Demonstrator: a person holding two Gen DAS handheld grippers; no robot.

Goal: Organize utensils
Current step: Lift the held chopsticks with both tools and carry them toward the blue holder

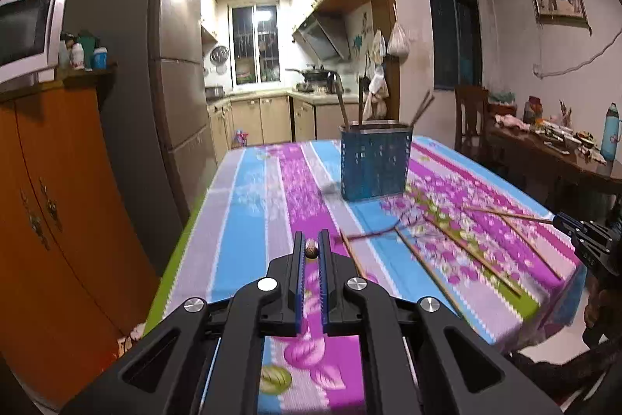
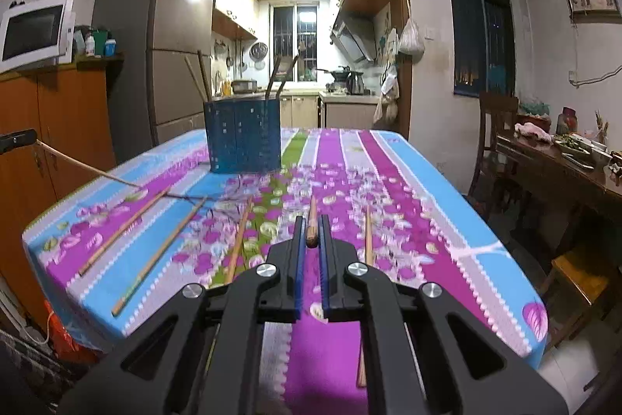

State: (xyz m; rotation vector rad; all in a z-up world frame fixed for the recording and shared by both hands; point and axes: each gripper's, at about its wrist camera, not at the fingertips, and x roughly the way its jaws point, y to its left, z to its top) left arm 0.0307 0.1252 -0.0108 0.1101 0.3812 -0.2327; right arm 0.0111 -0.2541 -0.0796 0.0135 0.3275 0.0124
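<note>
A blue perforated utensil basket point(image 1: 373, 162) point(image 2: 245, 139) stands on the striped floral tablecloth point(image 1: 252, 189) point(image 2: 408, 181) with several chopsticks upright in it. My left gripper point(image 1: 311, 240) point(image 2: 23, 137) is shut on a wooden chopstick point(image 1: 311, 250) point(image 2: 85, 166), seen end-on between the pads and lifted off the cloth. My right gripper point(image 2: 311, 225) point(image 1: 561, 220) is shut on another chopstick point(image 2: 312, 220) point(image 1: 505, 213) that points toward the basket. Several loose chopsticks point(image 2: 163, 251) point(image 1: 458, 255) lie on the cloth between the grippers and the basket.
An orange cabinet point(image 1: 58, 220) with a microwave point(image 1: 27, 30) and a tall fridge point(image 1: 171, 65) stand left of the table. A dark side table point(image 2: 563, 166) with dishes and a wooden chair point(image 2: 493, 127) are on the right. The kitchen opens behind.
</note>
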